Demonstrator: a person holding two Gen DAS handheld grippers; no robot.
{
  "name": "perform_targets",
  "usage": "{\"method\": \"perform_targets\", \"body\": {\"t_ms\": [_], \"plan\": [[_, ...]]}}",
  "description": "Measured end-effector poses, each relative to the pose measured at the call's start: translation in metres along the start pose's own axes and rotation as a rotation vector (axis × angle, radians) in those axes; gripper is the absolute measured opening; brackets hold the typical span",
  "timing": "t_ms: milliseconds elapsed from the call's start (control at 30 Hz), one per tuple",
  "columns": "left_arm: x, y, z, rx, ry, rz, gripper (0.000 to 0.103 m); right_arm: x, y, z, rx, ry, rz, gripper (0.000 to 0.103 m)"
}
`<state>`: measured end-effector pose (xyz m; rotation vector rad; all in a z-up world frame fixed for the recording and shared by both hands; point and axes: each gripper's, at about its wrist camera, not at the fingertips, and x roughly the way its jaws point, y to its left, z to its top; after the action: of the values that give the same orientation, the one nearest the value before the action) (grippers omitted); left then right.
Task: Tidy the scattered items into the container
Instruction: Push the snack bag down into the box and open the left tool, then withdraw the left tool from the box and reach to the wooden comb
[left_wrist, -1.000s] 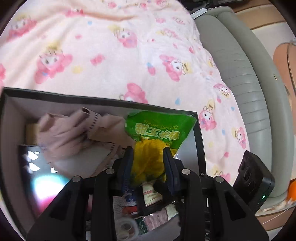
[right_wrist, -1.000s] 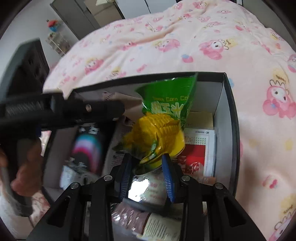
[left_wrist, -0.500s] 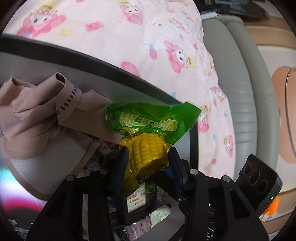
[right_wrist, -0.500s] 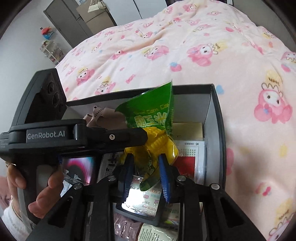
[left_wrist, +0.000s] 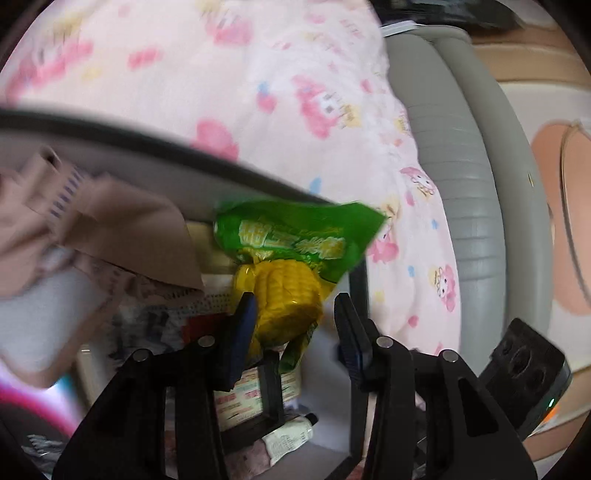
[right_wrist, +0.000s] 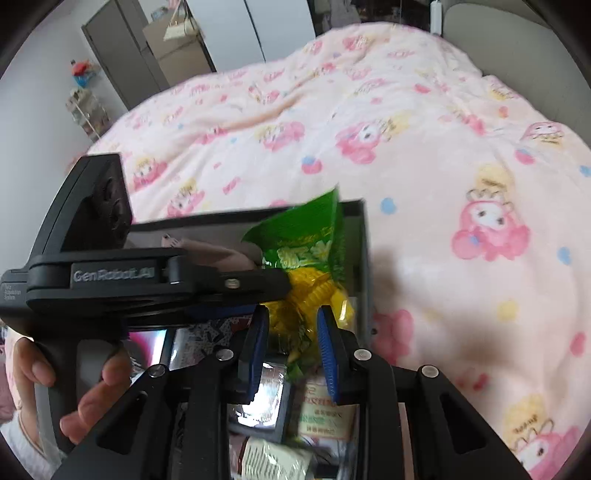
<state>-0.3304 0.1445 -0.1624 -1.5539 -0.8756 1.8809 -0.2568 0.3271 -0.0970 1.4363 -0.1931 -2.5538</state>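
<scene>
A green and yellow corn packet stands in the right end of a dark grey box on the bed; it also shows in the right wrist view. My left gripper is open, its left finger against the packet and its right finger apart from it. My right gripper is shut on the packet's lower end over the box. The left gripper's body crosses the box in the right wrist view.
The box also holds a beige garment, papers, small sachets and a tube. A pink cartoon blanket covers the bed around it. A grey padded bed frame lies to the right.
My left gripper has opened off the corn packet. The right gripper has stayed shut on the packet and shifted it toward the box's right end.
</scene>
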Motion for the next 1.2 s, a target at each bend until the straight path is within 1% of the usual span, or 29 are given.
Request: {"method": "perform_targets", "body": {"t_ms": [67, 100, 133, 167, 267, 300, 367, 433, 500, 533, 567, 600, 700, 800, 833, 967, 1067, 1200], "plan": [[-0.007, -0.01, -0.001, 0.063, -0.017, 0.051, 0.043, -0.015, -0.007, -0.002, 0.017, -0.046, -0.022, 0.024], [-0.007, -0.015, -0.002, 0.088, -0.007, 0.085, 0.042, -0.019, -0.011, -0.002, 0.023, -0.061, -0.045, 0.024], [-0.004, -0.017, -0.002, 0.095, 0.005, 0.099, 0.042, -0.02, -0.014, -0.001, 0.028, -0.066, -0.066, 0.024], [0.001, -0.017, -0.002, 0.096, 0.022, 0.107, 0.042, -0.016, -0.015, 0.0, 0.031, -0.058, -0.071, 0.024], [0.02, -0.013, -0.001, 0.072, 0.071, 0.128, 0.041, 0.002, -0.016, -0.001, 0.038, 0.005, -0.057, 0.024], [0.022, -0.012, -0.001, 0.067, 0.075, 0.121, 0.04, 0.008, -0.014, -0.001, 0.027, 0.022, -0.063, 0.024], [0.018, -0.012, -0.002, 0.069, 0.057, 0.108, 0.04, 0.017, -0.01, -0.001, 0.0, 0.039, -0.095, 0.024], [0.008, -0.018, -0.006, 0.098, 0.032, 0.092, 0.04, 0.018, -0.008, -0.002, -0.006, 0.042, -0.11, 0.024], [-0.006, -0.027, -0.013, 0.157, 0.005, 0.121, 0.04, 0.013, -0.008, -0.005, -0.002, 0.035, -0.113, 0.024], [-0.003, -0.032, -0.017, 0.185, -0.006, 0.137, 0.04, 0.008, -0.006, -0.007, -0.004, 0.028, -0.117, 0.024], [-0.009, -0.039, -0.021, 0.216, -0.023, 0.151, 0.04, 0.003, -0.004, -0.008, -0.01, 0.018, -0.125, 0.024], [-0.019, -0.047, -0.027, 0.249, -0.043, 0.156, 0.04, -0.003, -0.001, -0.01, -0.021, 0.0, -0.141, 0.024], [-0.039, -0.062, -0.045, 0.306, -0.078, 0.156, 0.041, -0.026, 0.018, -0.018, -0.054, -0.067, -0.203, 0.024], [-0.062, -0.073, -0.069, 0.363, -0.112, 0.184, 0.041, -0.05, 0.035, -0.033, -0.055, -0.117, -0.173, 0.025], [-0.062, -0.081, -0.074, 0.38, -0.122, 0.197, 0.041, -0.057, 0.039, -0.04, -0.047, -0.136, -0.169, 0.025], [-0.082, -0.091, -0.109, 0.457, -0.148, 0.259, 0.041, -0.083, 0.056, -0.062, -0.023, -0.186, -0.18, 0.026], [-0.099, -0.092, -0.132, 0.48, -0.167, 0.268, 0.041, -0.097, 0.07, -0.078, -0.015, -0.207, -0.172, 0.026], [-0.123, -0.092, -0.16, 0.518, -0.2, 0.32, 0.042, -0.111, 0.091, -0.098, -0.003, -0.224, -0.154, 0.026]]}}
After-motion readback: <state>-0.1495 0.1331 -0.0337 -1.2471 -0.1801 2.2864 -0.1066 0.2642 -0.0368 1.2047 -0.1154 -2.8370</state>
